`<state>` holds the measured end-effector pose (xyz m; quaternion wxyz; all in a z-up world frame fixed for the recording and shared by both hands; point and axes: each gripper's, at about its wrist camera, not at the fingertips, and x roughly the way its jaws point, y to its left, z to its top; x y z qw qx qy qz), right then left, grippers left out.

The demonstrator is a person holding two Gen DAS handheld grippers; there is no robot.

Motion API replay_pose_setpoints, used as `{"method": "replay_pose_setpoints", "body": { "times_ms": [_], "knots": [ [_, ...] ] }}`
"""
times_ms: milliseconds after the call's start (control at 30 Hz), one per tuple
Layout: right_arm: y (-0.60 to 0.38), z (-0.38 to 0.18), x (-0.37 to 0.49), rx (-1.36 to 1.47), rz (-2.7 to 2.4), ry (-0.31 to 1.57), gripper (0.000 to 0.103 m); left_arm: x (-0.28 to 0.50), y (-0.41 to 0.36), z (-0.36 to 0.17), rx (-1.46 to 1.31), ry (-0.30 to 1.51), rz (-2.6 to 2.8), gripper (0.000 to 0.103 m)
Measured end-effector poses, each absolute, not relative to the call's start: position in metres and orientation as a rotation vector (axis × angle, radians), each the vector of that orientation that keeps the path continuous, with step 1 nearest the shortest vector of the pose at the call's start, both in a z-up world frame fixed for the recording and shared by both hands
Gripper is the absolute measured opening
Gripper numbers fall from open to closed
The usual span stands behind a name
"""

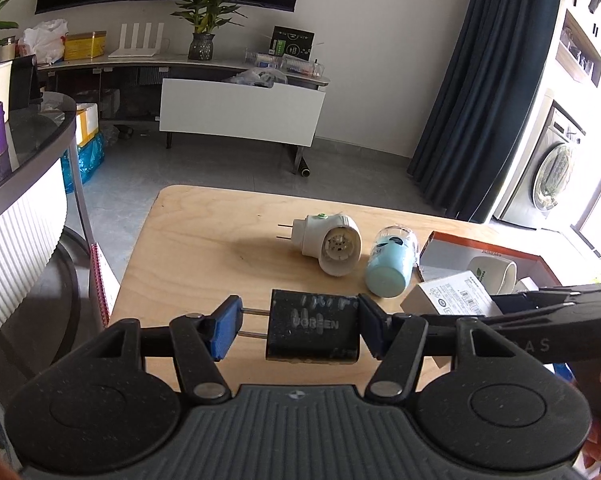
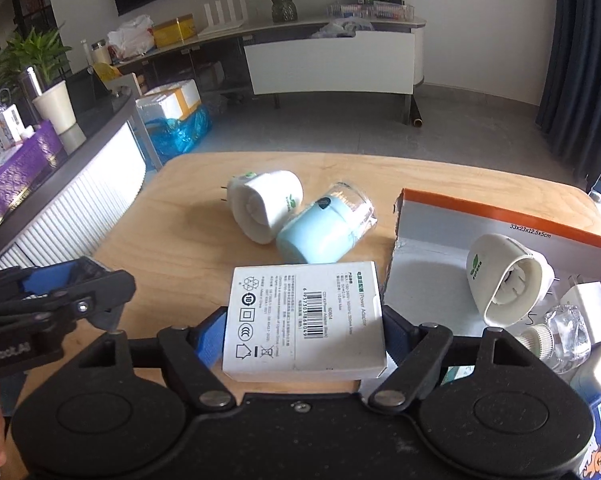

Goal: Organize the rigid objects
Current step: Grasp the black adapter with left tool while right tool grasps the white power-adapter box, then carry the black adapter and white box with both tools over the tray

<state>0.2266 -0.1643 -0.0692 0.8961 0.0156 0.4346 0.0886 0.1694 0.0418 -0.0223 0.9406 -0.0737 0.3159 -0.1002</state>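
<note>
My left gripper [image 1: 296, 330] is shut on a black power adapter [image 1: 313, 327]; one blue pad presses its prong tips, the other its rear face, just above the wooden table [image 1: 204, 248]. My right gripper [image 2: 304, 338] is shut on a white adapter box [image 2: 304, 320] with a barcode, held near the open cardboard box [image 2: 420, 264]. A white plug-in device [image 1: 332, 245] and a light blue bottle [image 1: 388, 268] lie on their sides at mid-table, also in the right wrist view: device [image 2: 266, 204], bottle [image 2: 324, 228].
The cardboard box holds another white plug-in device [image 2: 504, 280], a white charger [image 2: 588, 308] and a clear bottle [image 2: 556, 336]. A curved counter [image 2: 80, 184] stands left of the table. A TV console [image 1: 240, 112] stands across the floor.
</note>
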Motion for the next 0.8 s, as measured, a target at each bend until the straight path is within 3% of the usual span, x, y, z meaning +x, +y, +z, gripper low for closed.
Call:
{"method": "replay_pose_setpoints", "body": {
  "times_ms": [800],
  "knots": [
    [-0.174,-0.006,0.085,0.06,0.207,0.763,0.093,0.072,0.001,0.009,-0.136,0.62,-0.111,0.062]
  ]
}}
